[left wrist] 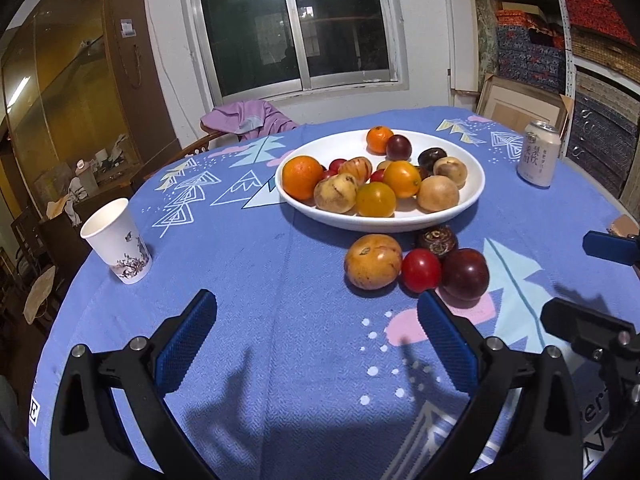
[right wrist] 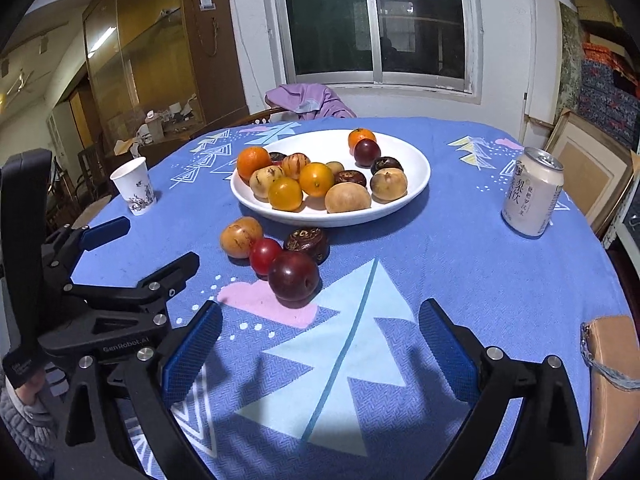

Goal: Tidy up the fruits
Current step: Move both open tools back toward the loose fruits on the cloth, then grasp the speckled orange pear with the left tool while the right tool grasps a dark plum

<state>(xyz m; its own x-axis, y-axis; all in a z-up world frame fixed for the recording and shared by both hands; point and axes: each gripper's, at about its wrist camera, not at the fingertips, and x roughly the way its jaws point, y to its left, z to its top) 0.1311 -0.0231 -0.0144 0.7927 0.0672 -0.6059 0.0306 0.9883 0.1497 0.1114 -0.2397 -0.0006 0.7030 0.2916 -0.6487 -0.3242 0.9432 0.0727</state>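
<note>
A white bowl holds several oranges, plums and brownish fruits. In front of it on the blue cloth lie a tan-orange fruit, a red tomato, a dark plum and a dark brown patterned fruit. My left gripper is open and empty, just short of these fruits. My right gripper is open and empty, below the plum. Each gripper shows in the other's view, the right one and the left one.
A paper cup stands at the left of the round table. A drink can stands at the right. A tan pouch lies at the near right edge. A chair with a purple garment is behind the table.
</note>
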